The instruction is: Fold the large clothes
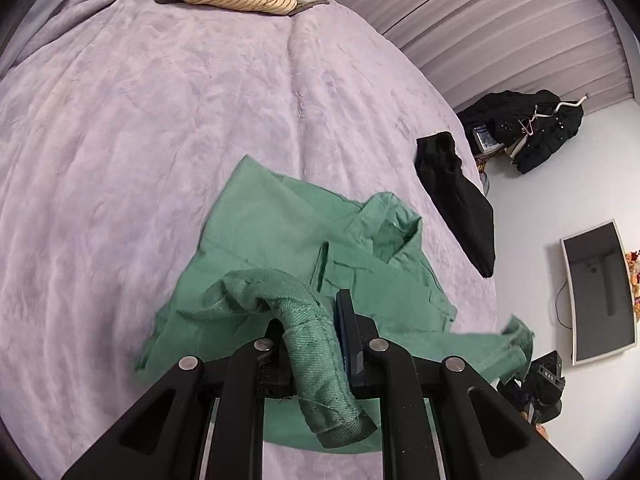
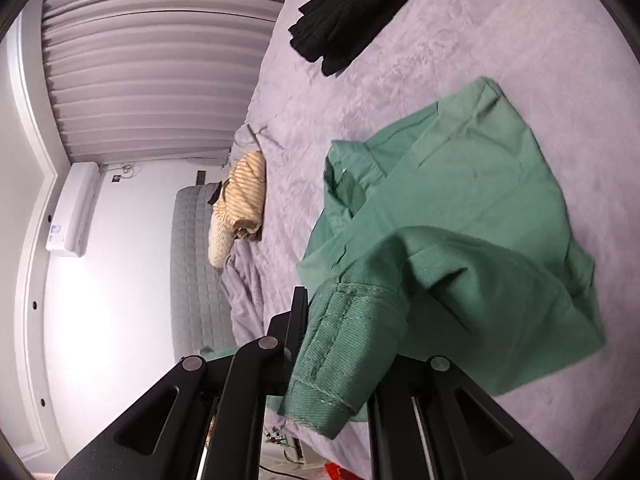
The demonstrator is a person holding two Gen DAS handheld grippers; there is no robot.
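Green jacket (image 1: pixel 304 248) lies rumpled on the lavender bed cover (image 1: pixel 120 140), one rolled hem clamped in the left tongs (image 1: pixel 310 332). Right tongs (image 2: pixel 340 320) grip a stitched cuff (its far finger is hidden by cloth). Only the left view shows a monitor (image 1: pixel 598 292); only the right shows an air conditioner (image 2: pixel 74 208).

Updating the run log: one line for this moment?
left tool: shut on green jacket | right tool: shut on green jacket | bed
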